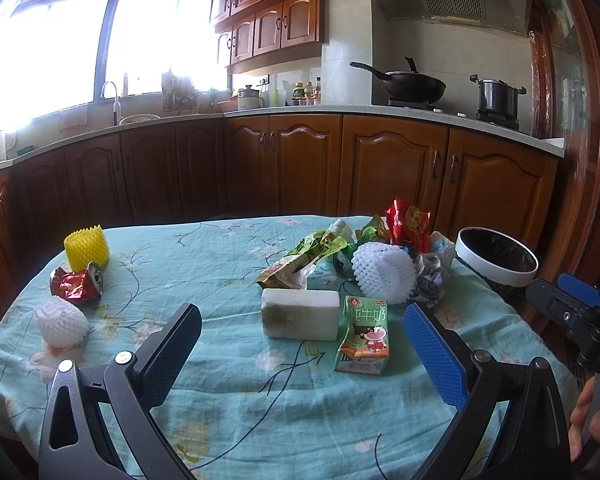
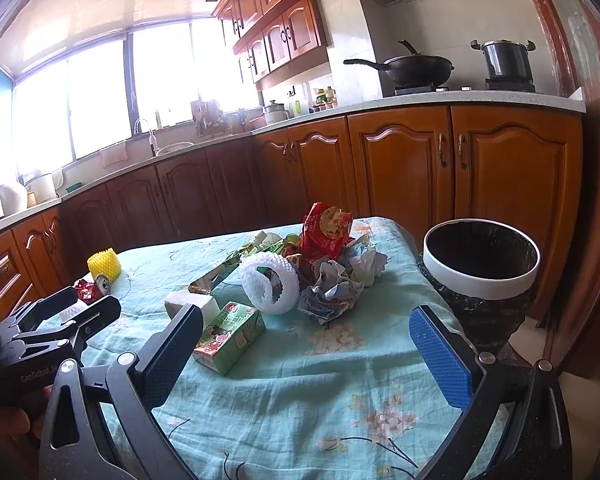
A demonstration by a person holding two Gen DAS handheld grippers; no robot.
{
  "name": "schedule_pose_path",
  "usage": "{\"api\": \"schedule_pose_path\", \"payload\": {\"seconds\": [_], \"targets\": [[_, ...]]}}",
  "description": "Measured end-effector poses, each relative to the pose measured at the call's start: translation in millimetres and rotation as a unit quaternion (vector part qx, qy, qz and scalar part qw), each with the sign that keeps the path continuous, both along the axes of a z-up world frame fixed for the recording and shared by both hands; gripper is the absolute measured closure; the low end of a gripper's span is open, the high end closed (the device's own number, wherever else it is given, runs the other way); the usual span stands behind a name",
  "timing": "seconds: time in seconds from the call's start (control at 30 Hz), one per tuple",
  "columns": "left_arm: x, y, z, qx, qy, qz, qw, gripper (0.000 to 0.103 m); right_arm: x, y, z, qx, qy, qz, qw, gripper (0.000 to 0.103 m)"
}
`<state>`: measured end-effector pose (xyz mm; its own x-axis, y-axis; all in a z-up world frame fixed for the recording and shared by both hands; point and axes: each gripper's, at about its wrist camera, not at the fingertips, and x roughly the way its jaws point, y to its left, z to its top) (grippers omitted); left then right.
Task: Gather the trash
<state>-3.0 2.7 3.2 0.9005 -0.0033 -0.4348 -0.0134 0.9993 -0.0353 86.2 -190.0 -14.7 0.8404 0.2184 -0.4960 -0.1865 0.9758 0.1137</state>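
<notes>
Trash is spread on a table with a teal flowered cloth [image 1: 228, 380]. A green milk carton [image 1: 365, 334] lies beside a white foam block [image 1: 300, 314]. Behind them sit a white foam net [image 1: 384, 276], crumpled paper [image 2: 332, 294], green wrappers [image 1: 304, 260] and a red snack bag [image 2: 327, 232]. At the left are a crushed red can [image 1: 78, 285], a yellow foam net [image 1: 86, 246] and a small white net [image 1: 62, 322]. A white-rimmed bin [image 2: 480, 264] with a black liner stands off the table's right edge. My left gripper [image 1: 300, 340] and right gripper [image 2: 306, 344] are open and hold nothing, both short of the carton.
Wooden kitchen cabinets [image 1: 284, 164] and a counter run behind the table, with a wok [image 1: 414, 84] and a pot [image 1: 498, 98] on the stove. A sink [image 1: 138, 118] sits under bright windows. A person's hand [image 1: 590, 424] holds the right gripper's handle.
</notes>
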Motion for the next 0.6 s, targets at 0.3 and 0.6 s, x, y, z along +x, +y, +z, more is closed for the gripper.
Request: {"api": "schedule_pose_path", "payload": {"seconds": [0.3,0.6], "targets": [[3.0,0.8,-1.9,-0.002,0.004,0.001,1.0,0.001,1.1,-0.8,-1.8,-0.001,0.004,0.001,1.0,0.0],[17.0,7.8,-11.9,-0.02,0.03,0.001,0.9993,0.001,8.4,-1.2,-8.9,-0.001,0.019,0.003,1.0,0.0]]}}
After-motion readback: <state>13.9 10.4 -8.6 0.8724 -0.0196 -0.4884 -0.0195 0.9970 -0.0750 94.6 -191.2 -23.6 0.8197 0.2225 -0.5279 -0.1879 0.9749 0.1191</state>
